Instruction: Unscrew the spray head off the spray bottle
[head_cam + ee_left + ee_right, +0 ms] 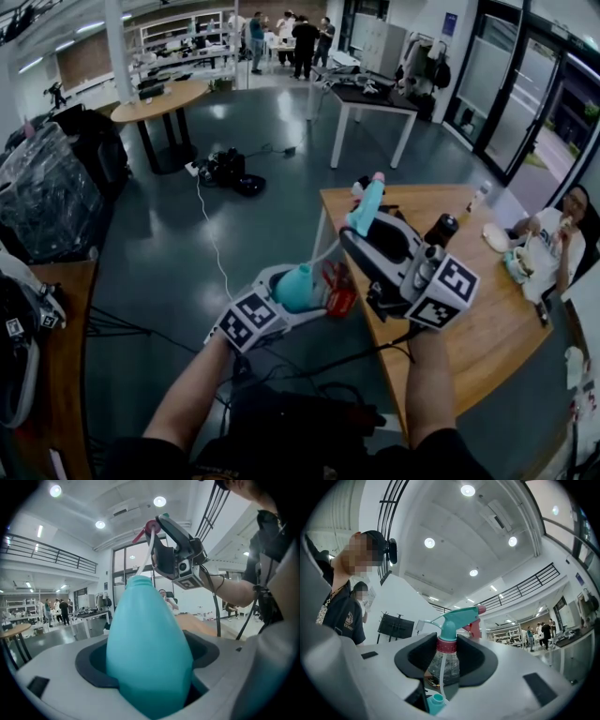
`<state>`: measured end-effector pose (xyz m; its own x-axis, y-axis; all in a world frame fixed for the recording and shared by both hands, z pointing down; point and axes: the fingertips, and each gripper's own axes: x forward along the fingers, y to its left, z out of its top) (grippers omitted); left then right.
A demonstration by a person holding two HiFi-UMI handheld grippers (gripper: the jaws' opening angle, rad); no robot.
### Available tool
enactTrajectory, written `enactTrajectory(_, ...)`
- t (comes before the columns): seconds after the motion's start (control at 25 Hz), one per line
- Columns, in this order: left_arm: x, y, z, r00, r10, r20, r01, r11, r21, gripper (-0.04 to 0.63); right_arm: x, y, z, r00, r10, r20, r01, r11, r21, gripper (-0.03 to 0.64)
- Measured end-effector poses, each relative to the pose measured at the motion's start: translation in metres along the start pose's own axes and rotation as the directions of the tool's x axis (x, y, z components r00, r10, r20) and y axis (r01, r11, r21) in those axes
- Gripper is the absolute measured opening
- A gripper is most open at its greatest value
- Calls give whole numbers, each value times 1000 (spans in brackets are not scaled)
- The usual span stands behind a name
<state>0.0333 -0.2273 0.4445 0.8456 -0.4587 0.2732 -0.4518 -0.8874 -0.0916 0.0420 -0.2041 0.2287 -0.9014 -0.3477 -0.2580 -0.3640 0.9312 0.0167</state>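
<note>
Desk [478, 323] lies to the right. Both tools are held in the air off its near-left edge, over the floor, so a dropped part probably misses the desk.

Bottle [147, 639]: teal, tapered, smooth. The left hand-held gripper [281, 295] is clamped on its body, neck pointing away from the camera. Risk: the taper could let it slide out through the pads if the squeeze eases. The bottle is opaque, so its fill cannot be told. The mouth [436, 704] is open, and tipping it further could spill.

Right hand-held gripper [448, 657]: jaws spread fairly wide but closed on the spray head [457, 618], pads on either side of the red collar. The head is already off the thread and held above the neck. The hold is on a narrow ring only, so a twist or knock could rotate the head out.

Dip tube [146, 550] runs from the head down toward the mouth. Whether its tip has cleared the neck is unclear. Judgement: moving the head sideways too soon could bend or snag the tube, drag the bottle, or flick drips.
</note>
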Motion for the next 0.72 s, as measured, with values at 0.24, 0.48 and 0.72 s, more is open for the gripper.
enactTrajectory(0.24,-3,13,1,998,65,0,-65,998,-14,422,-8,-13,5,994,-112,13,113,993,-34,143)
enactTrajectory(0.48,-12,29,22,986,162,36,-162,987,-6,423,-22,-34,-3,965,-262,24,262,965,-26,143)
enactTrajectory(0.72,-24,46,50,961,255,103,-255,967,-17,423,-33,-50,-16,930,-367,3,367,929,-37,141)
